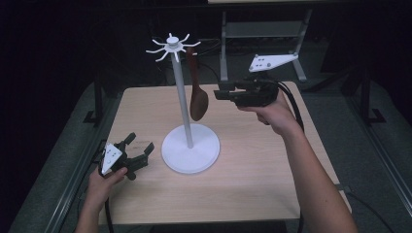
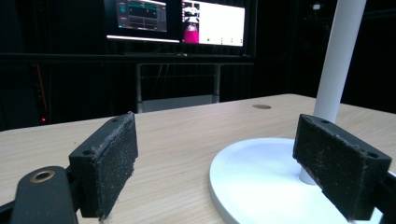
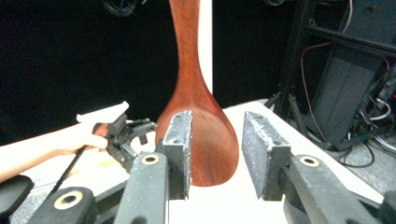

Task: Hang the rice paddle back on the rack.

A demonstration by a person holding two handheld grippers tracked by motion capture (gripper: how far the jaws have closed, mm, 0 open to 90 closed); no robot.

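- Nearest to the high camera are my two forearms; the left gripper (image 1: pixel 130 154) rests low at 8 o'clock on the pale wooden table (image 1: pixel 262 184), jaws wide with nothing between them, just beside the round base of the white hanging stand (image 1: pixel 190 148).
- From the left gripper view I see that base between my open pads, a little to the right side.
- My right gripper (image 1: pixel 221 93) I hold raised at about 1 o'clock, pointing toward 9 o'clock at the dark reddish-brown wooden spoon (image 1: pixel 198 94).
- This spoon hangs from one hook of the stand's top, its long axis vertical, handle up and the broad bowl down, clear of the table.
- In the right gripper view the spoon bowl (image 3: pixel 210 140) lies straight ahead of the jaws and slightly left; the jaws stand moderately open, holding nothing.
- I judge the right hand is much nearer, so the next move is probably forward to close on the bowl or neck.
- Its surface looks smooth and polished, maybe slippery.
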